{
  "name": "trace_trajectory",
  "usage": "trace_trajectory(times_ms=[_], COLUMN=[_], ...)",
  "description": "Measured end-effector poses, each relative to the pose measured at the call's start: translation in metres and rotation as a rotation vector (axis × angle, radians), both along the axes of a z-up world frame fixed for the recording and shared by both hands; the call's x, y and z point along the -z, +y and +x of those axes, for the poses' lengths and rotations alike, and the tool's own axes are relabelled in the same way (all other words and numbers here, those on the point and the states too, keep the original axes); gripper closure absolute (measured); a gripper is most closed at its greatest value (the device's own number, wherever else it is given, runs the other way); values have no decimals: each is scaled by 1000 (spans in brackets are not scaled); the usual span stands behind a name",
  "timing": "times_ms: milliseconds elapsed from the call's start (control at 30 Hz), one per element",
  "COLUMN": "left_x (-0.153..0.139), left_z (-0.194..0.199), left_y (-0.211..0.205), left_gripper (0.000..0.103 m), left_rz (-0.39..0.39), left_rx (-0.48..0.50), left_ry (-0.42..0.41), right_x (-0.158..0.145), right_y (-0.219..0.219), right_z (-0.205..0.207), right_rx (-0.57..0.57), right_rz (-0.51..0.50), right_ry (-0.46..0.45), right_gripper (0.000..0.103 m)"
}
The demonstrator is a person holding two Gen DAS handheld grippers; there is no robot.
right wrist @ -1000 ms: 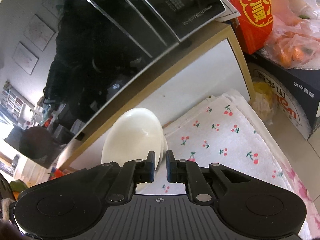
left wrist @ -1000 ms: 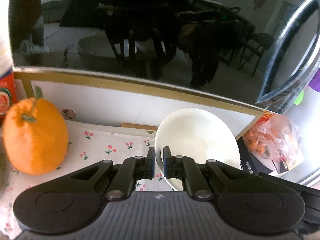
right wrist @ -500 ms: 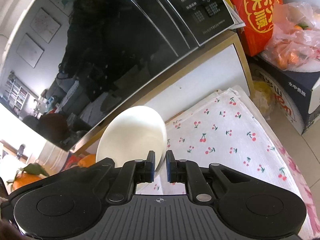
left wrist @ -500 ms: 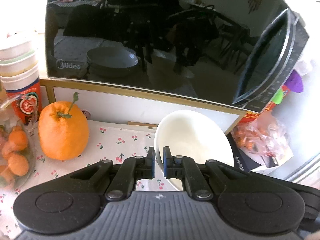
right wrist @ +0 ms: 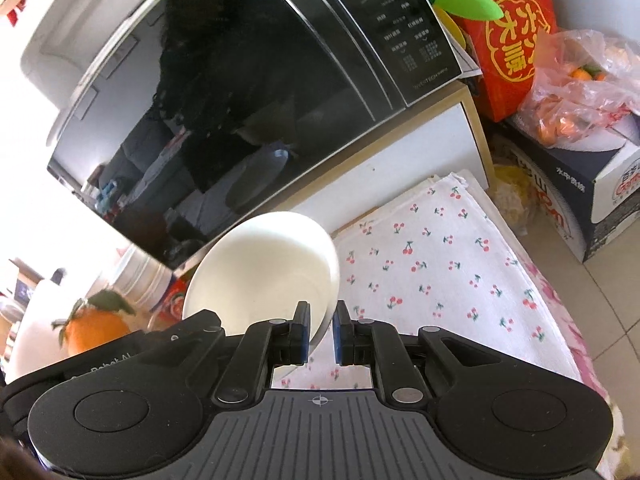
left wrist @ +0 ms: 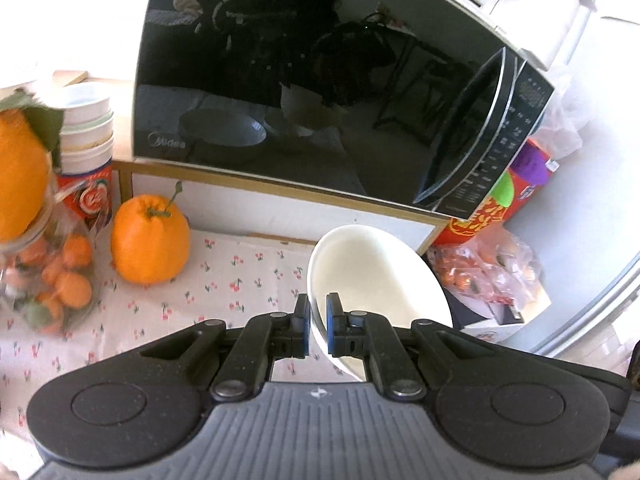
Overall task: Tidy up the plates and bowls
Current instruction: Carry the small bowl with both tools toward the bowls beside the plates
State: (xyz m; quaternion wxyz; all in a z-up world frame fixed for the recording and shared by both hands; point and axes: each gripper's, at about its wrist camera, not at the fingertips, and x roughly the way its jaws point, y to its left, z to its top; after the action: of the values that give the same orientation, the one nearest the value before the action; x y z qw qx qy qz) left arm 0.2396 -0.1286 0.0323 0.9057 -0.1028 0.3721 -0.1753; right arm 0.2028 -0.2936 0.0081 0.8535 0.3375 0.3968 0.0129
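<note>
Both the left tongs point(left wrist: 318, 326) and right tongs point(right wrist: 321, 330) stay clenched on opposite rims of a smooth white ceramic bowl point(left wrist: 376, 284), centre frame, now lifted higher off the cherry-print cloth point(right wrist: 440, 264), ready for relocating.

The bench is covered by a white cloth point(left wrist: 224, 292) printed with small red cherries. An orange point(left wrist: 150, 240) with a stem sits on the cloth at 10 o'clock in the left view, beside a clear bag point(left wrist: 48, 280) of small oranges at 9. A microwave point(left wrist: 304, 80) stands on a gold-edged shelf point(left wrist: 280, 192) at 12.
</note>
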Motion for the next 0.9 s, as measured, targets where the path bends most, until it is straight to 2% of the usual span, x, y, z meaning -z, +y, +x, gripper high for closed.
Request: trace_trajectory(times_ms=[233,367,733,900], left_x=[4,8,26,41], left_z=[-34,-54,-91,-104], left_y=[15,25,38,40], left_gripper=[96,96,95,95], left_rz=[-28,-79,-153,-175], left_rx=[0,-7,19,39], left_ry=[39,73,124,143], right_x=[-12,-14,-13,-2], right_y=[9,14,22,21], right_z=[-35,-55,-97,-111], right_rx=[-41,-62,-89,-92], right_rz=[-27,-47,-95,-101], right_ry=[37,50,74,84], right_gripper=[91,91,91,91])
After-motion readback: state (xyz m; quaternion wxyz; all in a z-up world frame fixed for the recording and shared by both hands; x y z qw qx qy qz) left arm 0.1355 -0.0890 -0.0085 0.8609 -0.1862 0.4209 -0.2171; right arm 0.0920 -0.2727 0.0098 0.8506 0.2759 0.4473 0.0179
